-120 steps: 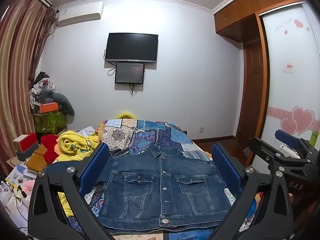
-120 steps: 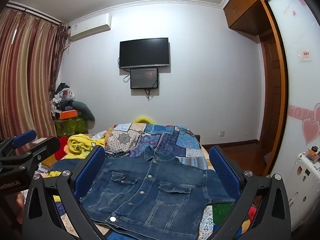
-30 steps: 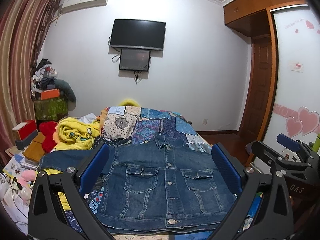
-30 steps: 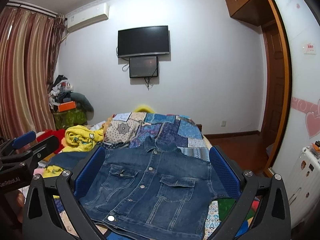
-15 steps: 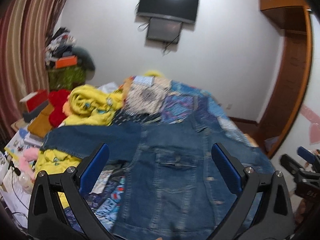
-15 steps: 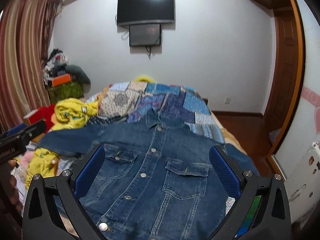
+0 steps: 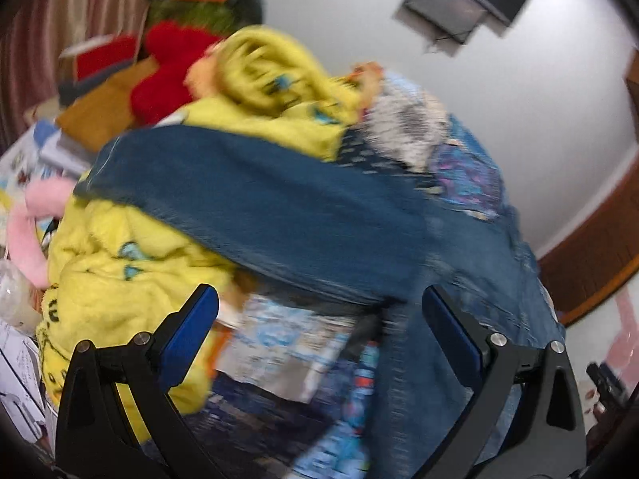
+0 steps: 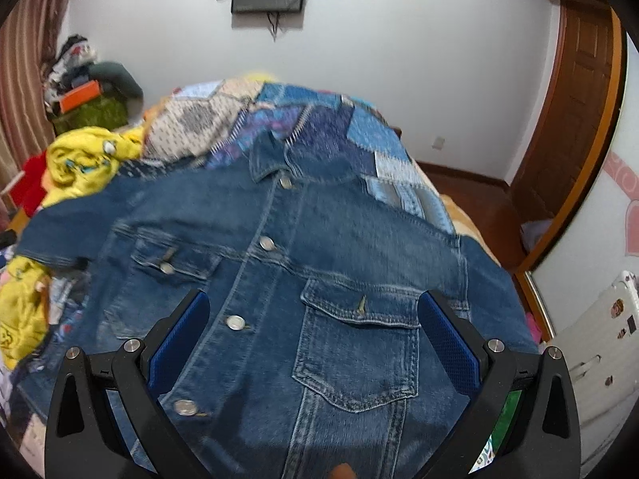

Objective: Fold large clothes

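Observation:
A blue denim jacket (image 8: 319, 271) lies front up and buttoned on the bed, sleeves spread to both sides. In the blurred left wrist view its left sleeve (image 7: 255, 207) stretches across a yellow blanket. My left gripper (image 7: 319, 331) is open and empty, above the bed just below that sleeve. My right gripper (image 8: 313, 331) is open and empty, over the jacket's right chest pocket (image 8: 355, 351). Neither gripper touches the cloth as far as I can tell.
A patchwork quilt (image 8: 319, 127) covers the bed. A yellow blanket (image 7: 131, 279) and a red plush (image 7: 167, 72) are heaped at the left. Boxes and papers (image 7: 24, 359) lie at the left edge. A wooden door (image 8: 575, 111) and a white cabinet (image 8: 599, 359) are at the right.
Both grippers have dropped and tilted down toward the bed. The left one has swung left to the jacket's left sleeve; the right one has come close over the jacket front.

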### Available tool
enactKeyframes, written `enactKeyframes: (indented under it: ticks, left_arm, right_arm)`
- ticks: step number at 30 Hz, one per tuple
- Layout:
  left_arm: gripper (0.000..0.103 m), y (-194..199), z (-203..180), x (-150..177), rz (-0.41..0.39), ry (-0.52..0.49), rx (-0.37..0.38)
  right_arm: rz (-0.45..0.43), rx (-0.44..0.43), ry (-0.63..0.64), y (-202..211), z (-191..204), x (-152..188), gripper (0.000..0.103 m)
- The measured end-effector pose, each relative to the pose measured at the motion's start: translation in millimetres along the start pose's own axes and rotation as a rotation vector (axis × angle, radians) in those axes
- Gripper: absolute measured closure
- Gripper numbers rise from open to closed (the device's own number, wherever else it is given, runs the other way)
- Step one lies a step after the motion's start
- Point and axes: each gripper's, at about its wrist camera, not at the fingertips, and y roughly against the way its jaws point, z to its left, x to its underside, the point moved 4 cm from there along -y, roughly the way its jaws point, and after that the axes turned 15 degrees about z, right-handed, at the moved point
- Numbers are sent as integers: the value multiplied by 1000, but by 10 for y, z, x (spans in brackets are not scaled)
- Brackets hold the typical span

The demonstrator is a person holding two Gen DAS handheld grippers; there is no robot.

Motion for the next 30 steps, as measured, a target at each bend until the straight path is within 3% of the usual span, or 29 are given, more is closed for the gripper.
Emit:
enactKeyframes:
  ticks: [2, 7, 11, 14, 21, 26, 30]
  left_arm:
    - [4, -147, 282, -115, 37, 58, 42]
    - [24, -405, 734, -323, 85, 155, 106]
    - [37, -547, 873, -430, 106, 215, 180]
    - [43, -636, 940, -513, 107, 248, 182]
    - [74, -741, 1006, -679, 103, 277, 64]
    - [84, -425, 625, -730, 19, 116, -117]
    - [87, -7, 130, -854, -101, -18, -140]
  right_arm:
    - [30, -7, -6, -103, 1, -17, 0]
    - [75, -23, -8, -226, 40, -48, 0]
    - [95, -27, -19, -257, 16, -59, 0]
    - [88, -31, -27, -239, -5, -65, 0]
    - [62, -28, -26, -159, -13, -86, 0]
    - [38, -28, -35, -62, -77, -92, 0]
    - [16, -69, -61, 38, -140, -72, 0]
